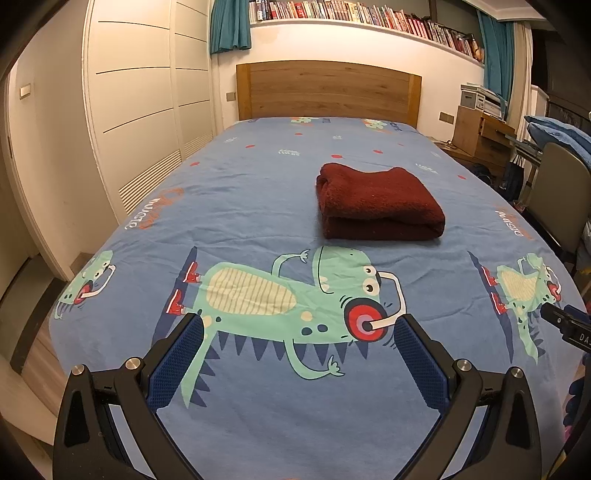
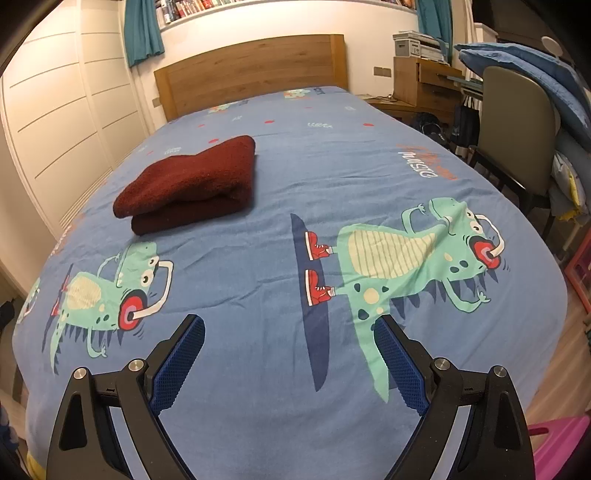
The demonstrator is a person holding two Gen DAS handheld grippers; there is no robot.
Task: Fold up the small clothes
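Note:
A dark red fleecy garment (image 1: 376, 199) lies folded into a thick rectangle on the blue dinosaur-print bed sheet (image 1: 258, 206), near the bed's middle. In the right wrist view the same folded garment (image 2: 192, 184) sits at the upper left. My left gripper (image 1: 297, 325) hovers open over the near end of the bed, well short of the garment, with nothing between its blue pads (image 1: 177, 362). My right gripper (image 2: 290, 325) is also open and empty, to the right of and nearer than the garment. Part of the right gripper (image 1: 565, 325) shows at the left view's right edge.
A wooden headboard (image 1: 328, 90) stands at the far end of the bed, with a bookshelf (image 1: 369, 14) above it. White wardrobe doors (image 1: 140, 110) line the left side. A chair (image 2: 517, 122), a wooden desk (image 2: 424, 85) and piled blue bedding (image 2: 535, 77) crowd the right side.

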